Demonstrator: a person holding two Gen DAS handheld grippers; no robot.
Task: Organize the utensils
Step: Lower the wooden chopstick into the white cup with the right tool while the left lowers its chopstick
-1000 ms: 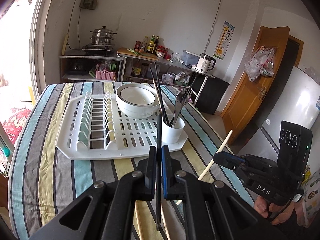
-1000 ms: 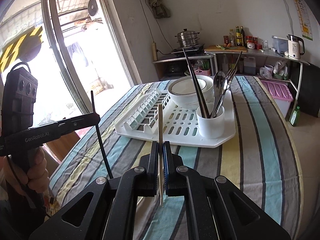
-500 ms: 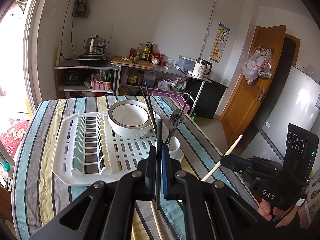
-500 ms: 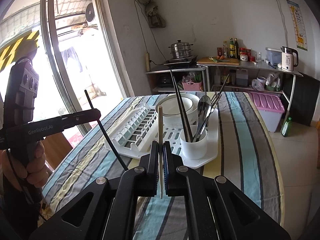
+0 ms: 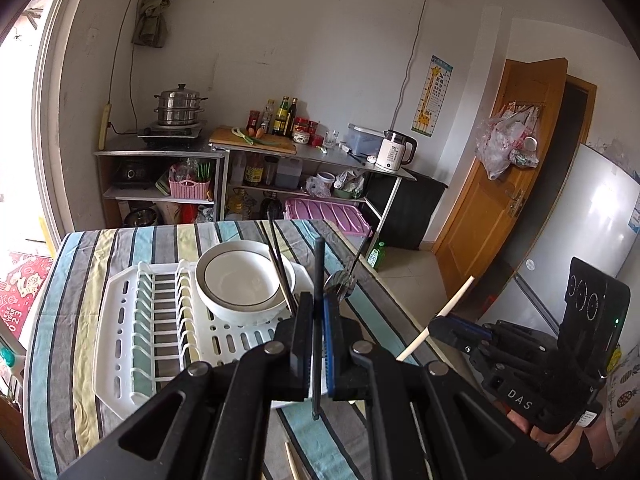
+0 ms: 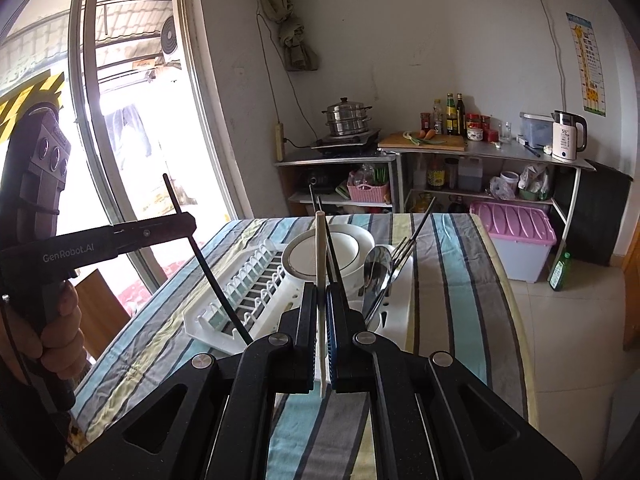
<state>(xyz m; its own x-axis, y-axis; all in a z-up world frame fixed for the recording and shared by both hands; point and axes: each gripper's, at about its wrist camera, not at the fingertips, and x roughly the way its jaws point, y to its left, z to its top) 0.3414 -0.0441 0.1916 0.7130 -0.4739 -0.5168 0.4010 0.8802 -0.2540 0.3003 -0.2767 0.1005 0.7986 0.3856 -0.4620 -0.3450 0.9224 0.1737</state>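
left tongs (image 5: pixel 318 312) clenched on a black chopstick (image 5: pixel 319 264), pinched near its middle, upright, both ends sticking out past the pads. right tongs (image 6: pixel 321 308) clenched on a pale chopstick (image 6: pixel 320 248), same sort of grip, upright too. both sticks are off the tabletop (image 5: pixel 56 320), hanging in the air near the front edge of the white drying rack (image 5: pixel 120 344)

in the right view the rack's white cup (image 6: pixel 374 322) sits just behind my tongs, mostly hidden, with a spoon (image 6: pixel 378 266), a fork (image 6: pixel 404 248) and dark chopsticks (image 6: pixel 332 252) standing in it. white bowl (image 5: pixel 240 280) sits on the rack beside the cup. one more pale stick (image 5: pixel 292 462) lies on the striped cloth below the left tongs

handling guess: sticks are light, stiff, thin and smooth, so they may pivot or slip between flat pads. a mid-length pinch looks ok for carrying, but for dropping into the cup i'd want the tip pointing down and clear of the spoon. cup is crowded, and a knock could tip it
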